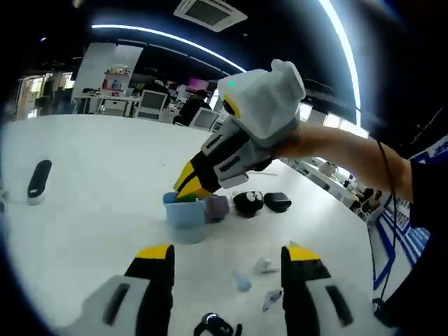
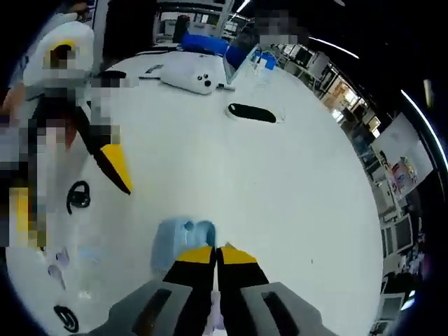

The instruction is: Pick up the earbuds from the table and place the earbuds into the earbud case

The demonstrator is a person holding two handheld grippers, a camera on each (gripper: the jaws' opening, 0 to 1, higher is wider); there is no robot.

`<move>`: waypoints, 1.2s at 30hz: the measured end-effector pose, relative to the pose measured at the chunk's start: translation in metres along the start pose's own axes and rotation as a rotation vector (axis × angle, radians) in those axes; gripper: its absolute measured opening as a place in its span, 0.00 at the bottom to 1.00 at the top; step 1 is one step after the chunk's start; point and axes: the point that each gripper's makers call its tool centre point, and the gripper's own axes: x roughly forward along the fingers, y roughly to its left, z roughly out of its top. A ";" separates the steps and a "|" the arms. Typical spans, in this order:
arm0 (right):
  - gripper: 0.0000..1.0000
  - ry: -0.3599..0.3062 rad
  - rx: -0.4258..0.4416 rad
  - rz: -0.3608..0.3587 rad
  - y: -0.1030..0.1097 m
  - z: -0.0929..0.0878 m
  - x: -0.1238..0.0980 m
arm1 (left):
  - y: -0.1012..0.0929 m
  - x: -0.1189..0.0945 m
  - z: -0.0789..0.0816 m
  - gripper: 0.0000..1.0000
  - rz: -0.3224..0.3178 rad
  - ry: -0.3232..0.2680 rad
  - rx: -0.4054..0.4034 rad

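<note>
My left gripper (image 1: 225, 269) has jaws wide apart w/ nothing between; just ahead on the white table (image 1: 91, 203) lie small earbuds (image 1: 266, 265), pale bits, and a black earhook bud (image 1: 213, 325) near my jaw base. Past them, my right gripper (image 2: 218, 257) has jaws pressed nearly together, tips down at the light-blue earbud case (image 1: 185, 211); can't tell if anything's pinched. Beyond: purple case (image 1: 216, 208), two black cases (image 1: 262, 202), far left a black oblong case (image 1: 39, 178).

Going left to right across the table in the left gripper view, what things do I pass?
Dark oblong object → light blue case → purple case → round black case → flat black case.
</note>
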 end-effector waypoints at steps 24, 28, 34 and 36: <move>0.01 -0.129 -0.174 -0.175 0.138 -0.005 -0.140 | -0.126 -0.050 -0.037 0.63 -0.115 -0.085 0.132; 0.01 -0.144 -0.189 -0.194 0.166 -0.015 -0.153 | -0.148 -0.055 -0.050 0.63 -0.138 -0.098 0.156; 0.01 -0.172 -0.218 -0.237 0.204 -0.033 -0.166 | -0.180 -0.060 -0.074 0.63 -0.169 -0.139 0.194; 0.01 -0.176 -0.234 -0.255 0.213 -0.038 -0.166 | -0.188 -0.058 -0.083 0.63 -0.182 -0.144 0.201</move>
